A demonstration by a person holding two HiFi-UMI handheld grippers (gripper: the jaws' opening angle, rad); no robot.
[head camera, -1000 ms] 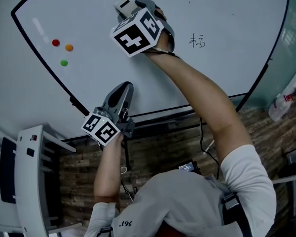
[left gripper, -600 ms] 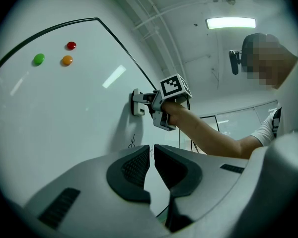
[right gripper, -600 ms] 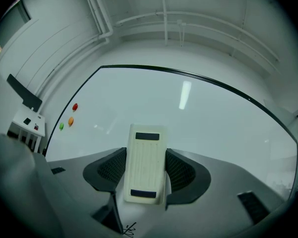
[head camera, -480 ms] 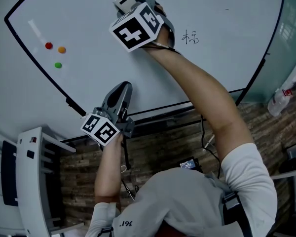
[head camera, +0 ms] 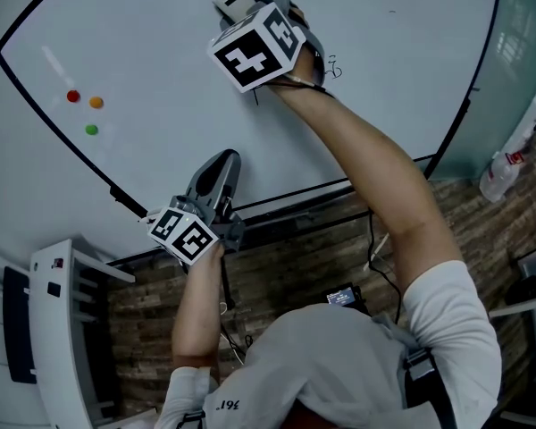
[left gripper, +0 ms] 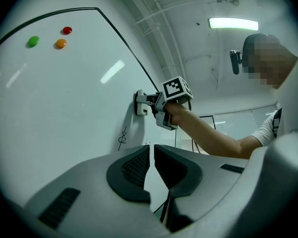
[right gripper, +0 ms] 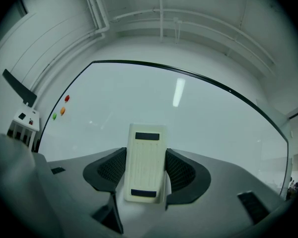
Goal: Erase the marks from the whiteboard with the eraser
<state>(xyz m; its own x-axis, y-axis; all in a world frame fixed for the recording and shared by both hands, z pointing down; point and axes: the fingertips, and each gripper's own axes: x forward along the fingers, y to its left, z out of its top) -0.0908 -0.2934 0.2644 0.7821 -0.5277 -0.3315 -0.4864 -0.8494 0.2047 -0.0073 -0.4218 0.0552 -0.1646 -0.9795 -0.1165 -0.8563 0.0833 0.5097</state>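
Observation:
The whiteboard (head camera: 161,52) fills the top of the head view. A small black handwritten mark (head camera: 332,65) shows beside my right hand, partly hidden by it. My right gripper (head camera: 244,12) is shut on the white eraser (head camera: 232,4), which lies flat against the board (right gripper: 198,108) up and left of the mark. In the right gripper view the eraser (right gripper: 146,162) sits upright between the pads. My left gripper (head camera: 225,157) hangs shut and empty near the board's lower edge. The left gripper view shows the eraser (left gripper: 140,103) above the mark (left gripper: 122,139).
Red (head camera: 72,96), orange (head camera: 96,102) and green (head camera: 91,130) magnets sit at the board's left. The black frame (head camera: 295,195) runs below my left gripper. A white rack (head camera: 62,329) stands lower left, a plastic bottle (head camera: 500,175) at the right, cables over the wooden floor.
My right gripper with the eraser has slid right along the board towards the mark; my hand now hides the mark's left part. The left gripper has stayed put.

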